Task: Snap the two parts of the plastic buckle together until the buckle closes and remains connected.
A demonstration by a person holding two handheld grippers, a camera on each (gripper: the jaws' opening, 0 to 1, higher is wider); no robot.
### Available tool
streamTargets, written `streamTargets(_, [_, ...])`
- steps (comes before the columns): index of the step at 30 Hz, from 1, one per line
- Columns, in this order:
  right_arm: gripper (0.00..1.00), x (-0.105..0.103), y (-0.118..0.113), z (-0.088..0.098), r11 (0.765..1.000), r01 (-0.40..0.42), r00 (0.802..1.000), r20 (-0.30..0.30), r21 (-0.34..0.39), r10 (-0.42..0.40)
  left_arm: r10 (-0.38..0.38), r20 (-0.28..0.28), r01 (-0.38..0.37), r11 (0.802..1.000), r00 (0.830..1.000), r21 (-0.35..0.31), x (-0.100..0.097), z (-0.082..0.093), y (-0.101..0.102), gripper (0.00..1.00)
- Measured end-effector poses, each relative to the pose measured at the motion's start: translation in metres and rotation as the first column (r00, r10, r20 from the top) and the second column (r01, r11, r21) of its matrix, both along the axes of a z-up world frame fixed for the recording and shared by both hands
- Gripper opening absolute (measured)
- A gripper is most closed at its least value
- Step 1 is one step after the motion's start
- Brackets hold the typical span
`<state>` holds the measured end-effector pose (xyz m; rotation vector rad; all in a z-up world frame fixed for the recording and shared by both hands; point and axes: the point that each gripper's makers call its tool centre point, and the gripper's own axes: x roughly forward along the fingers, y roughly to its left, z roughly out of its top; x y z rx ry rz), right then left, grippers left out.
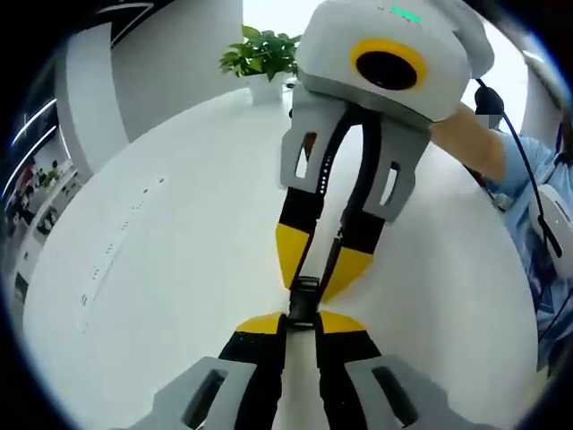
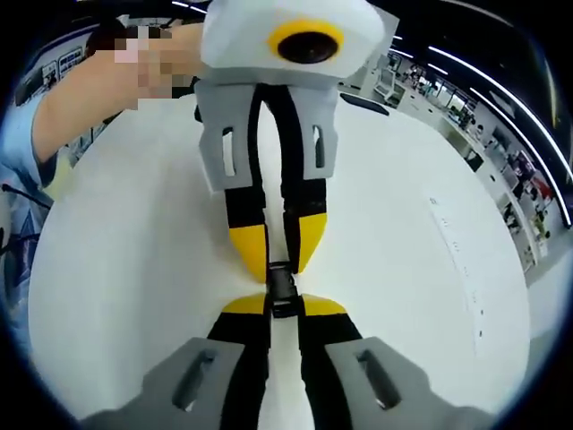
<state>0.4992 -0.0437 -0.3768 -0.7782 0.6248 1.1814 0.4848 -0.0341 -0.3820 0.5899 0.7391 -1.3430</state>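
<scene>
While both pairs of yellow-tipped jaws meet tip to tip over the white round table [image 1: 161, 269], the black plastic buckle [image 1: 303, 303] sits pinched between them, held clear above the tabletop near the middle of each view. In the left gripper view, the left gripper [image 1: 300, 321] rises from six o'clock with its jaws pressed narrowly onto the near end of the buckle, and the right gripper [image 1: 318, 269] reaches down from one o'clock, its jaws closed on the far end. In the right gripper view the roles swap: the right gripper [image 2: 284, 307] comes up from six o'clock, clamped on the buckle [image 2: 282, 288], and the left gripper [image 2: 282, 260] descends from twelve o'clock, gripping the other end. Whether the two buckle halves are fully latched cannot be told. A potted plant [image 1: 261, 55] stands at the table's far edge at twelve o'clock in the left gripper view, and a person's blue sleeve [image 1: 537, 184] shows at three o'clock.
</scene>
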Motion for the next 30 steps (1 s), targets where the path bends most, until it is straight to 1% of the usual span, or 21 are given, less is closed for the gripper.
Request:
streamTargets(4, [0.1,0.002,0.0,0.0,1.0,0.004,1.0,-0.002,0.006,-0.004,0.007,-0.007,-0.007,1.0,1.0,-0.011,0.003,0.001,-0.001,0.11])
streamTargets(6, [0.1,0.005,-0.001,0.0,1.0,0.008,1.0,-0.005,0.004,-0.008,0.01,-0.009,-0.01,1.0,1.0,-0.017,0.01,0.002,0.0,0.11])
streamTargets(10, [0.1,0.007,-0.001,0.0,1.0,0.011,1.0,0.0,0.003,-0.011,0.015,-0.013,-0.015,1.0,1.0,-0.026,0.013,0.003,-0.001,0.11])
streamTargets(15, [0.1,0.012,-0.001,0.0,1.0,0.026,1.0,-0.002,0.01,-0.026,0.025,-0.015,-0.026,0.999,1.0,-0.033,0.008,0.0,-0.003,0.11])
streamTargets(22, [0.1,0.008,0.002,-0.002,0.999,0.033,0.999,-0.001,0.013,-0.033,0.027,-0.016,-0.028,0.999,0.999,-0.039,0.003,-0.003,-0.003,0.11])
streamTargets(27, [0.1,0.016,0.003,-0.001,0.998,0.052,0.999,0.003,0.018,-0.053,0.043,-0.012,-0.044,0.998,0.999,-0.046,0.013,-0.002,-0.003,0.12])
streamTargets(28, [0.1,0.014,0.003,-0.001,0.998,0.055,0.998,0.001,0.022,-0.055,0.044,-0.011,-0.045,0.998,0.999,-0.047,0.015,-0.001,-0.002,0.12])
streamTargets(30, [0.11,0.016,0.003,-0.001,0.998,0.065,0.998,-0.001,0.027,-0.065,0.047,-0.013,-0.048,0.998,0.999,-0.05,0.023,0.0,-0.002,0.13])
